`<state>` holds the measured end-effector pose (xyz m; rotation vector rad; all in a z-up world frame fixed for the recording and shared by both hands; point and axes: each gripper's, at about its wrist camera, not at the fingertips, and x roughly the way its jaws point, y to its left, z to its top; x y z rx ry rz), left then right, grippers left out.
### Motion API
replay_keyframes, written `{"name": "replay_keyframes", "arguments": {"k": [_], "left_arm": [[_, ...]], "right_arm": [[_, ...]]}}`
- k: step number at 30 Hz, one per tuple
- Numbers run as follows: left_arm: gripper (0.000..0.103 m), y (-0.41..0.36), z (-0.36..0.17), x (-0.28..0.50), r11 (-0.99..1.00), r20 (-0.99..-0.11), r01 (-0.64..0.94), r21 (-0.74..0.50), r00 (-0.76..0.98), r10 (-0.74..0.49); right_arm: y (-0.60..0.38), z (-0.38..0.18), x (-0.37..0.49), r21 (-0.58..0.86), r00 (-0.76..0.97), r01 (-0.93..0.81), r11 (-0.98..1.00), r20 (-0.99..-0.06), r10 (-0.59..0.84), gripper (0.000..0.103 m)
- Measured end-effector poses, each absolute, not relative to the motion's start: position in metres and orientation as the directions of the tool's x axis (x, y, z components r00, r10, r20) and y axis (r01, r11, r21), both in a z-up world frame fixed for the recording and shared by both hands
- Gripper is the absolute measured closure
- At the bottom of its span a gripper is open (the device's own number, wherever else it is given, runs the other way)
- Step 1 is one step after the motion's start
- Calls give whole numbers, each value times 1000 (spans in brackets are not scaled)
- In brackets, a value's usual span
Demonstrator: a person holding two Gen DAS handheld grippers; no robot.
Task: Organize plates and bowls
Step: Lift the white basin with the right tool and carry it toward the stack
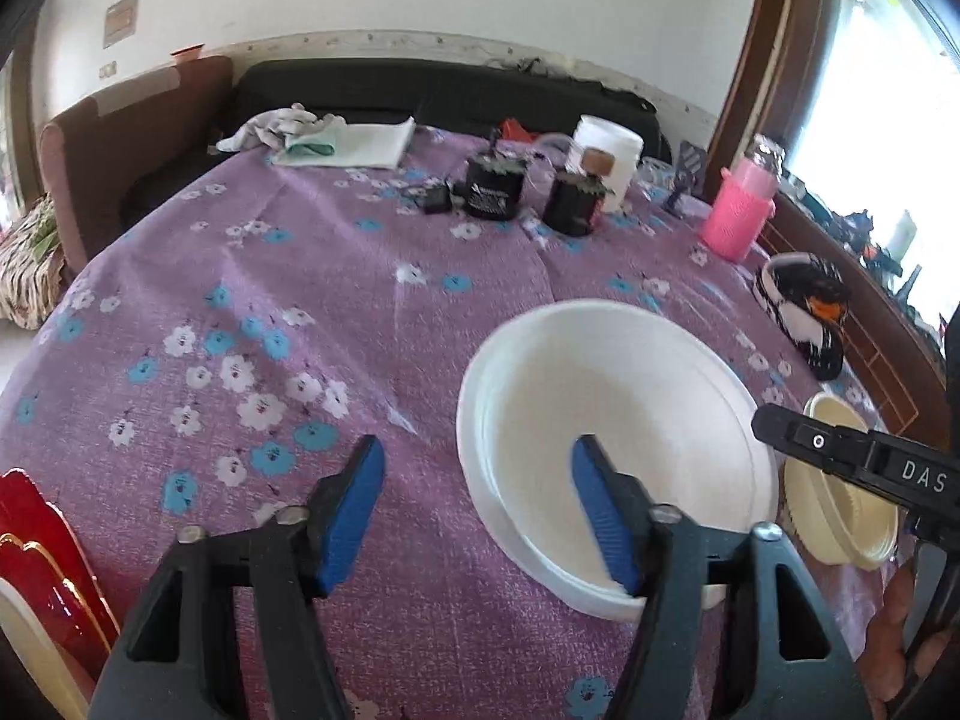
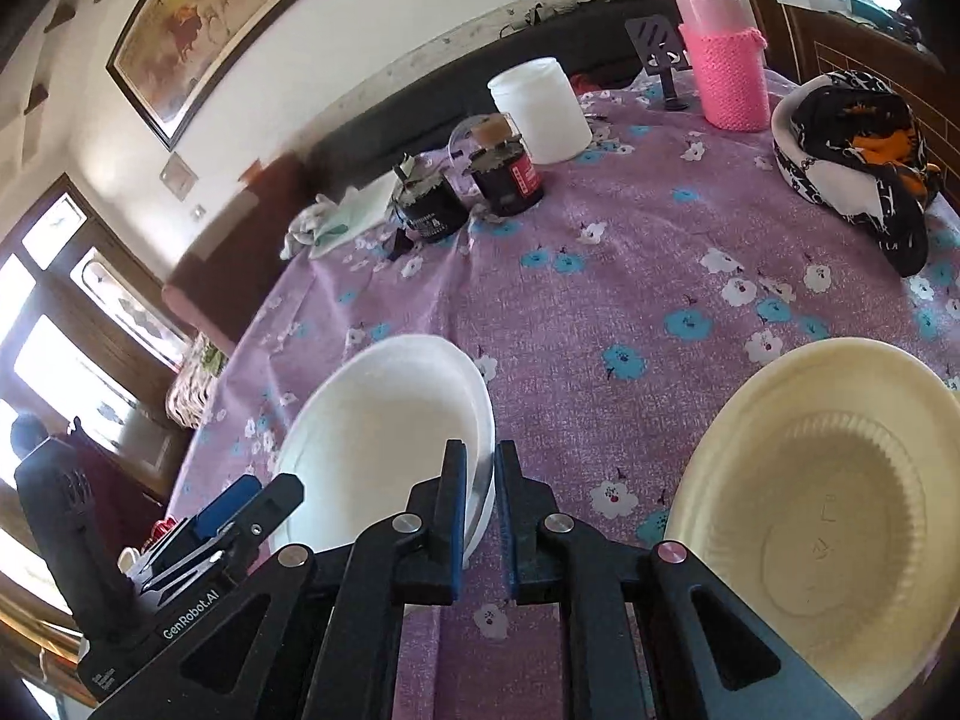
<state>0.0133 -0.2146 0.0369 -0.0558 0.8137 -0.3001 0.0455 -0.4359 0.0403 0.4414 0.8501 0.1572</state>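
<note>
A white bowl [image 1: 606,396] sits nested on another white dish on the purple flowered tablecloth [image 1: 300,276]. My left gripper [image 1: 480,510] is open, its right finger over the bowl's near rim and its left finger over bare cloth. In the right wrist view my right gripper [image 2: 480,510] is shut on the white bowl's [image 2: 384,426] rim, one finger inside and one outside. A cream plate [image 2: 828,516] lies right of it; it also shows in the left wrist view [image 1: 840,492], partly behind the right gripper's black body.
Two black jars [image 1: 495,186], a white tub [image 1: 606,150], a pink bottle [image 1: 741,210], folded cloths [image 1: 336,138] and a black-and-white fabric bundle [image 1: 804,306] stand at the table's far and right sides. A red and cream dish edge [image 1: 42,564] shows at lower left.
</note>
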Motion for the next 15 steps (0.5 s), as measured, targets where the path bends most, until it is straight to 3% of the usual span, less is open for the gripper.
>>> {"name": "replay_keyframes", "arguments": {"k": [2, 4, 15], "left_arm": [[75, -219, 33, 13, 953, -721, 258, -160, 629, -291], [82, -222, 31, 12, 944, -728, 282, -172, 609, -315], [82, -228, 39, 1, 946, -690, 301, -117, 661, -296]], "right_arm": [[-434, 37, 47, 416, 649, 48, 908, -704, 288, 92], [-430, 36, 46, 391, 647, 45, 919, -713, 271, 92], [-421, 36, 42, 329, 678, 50, 943, -705, 210, 93]]}}
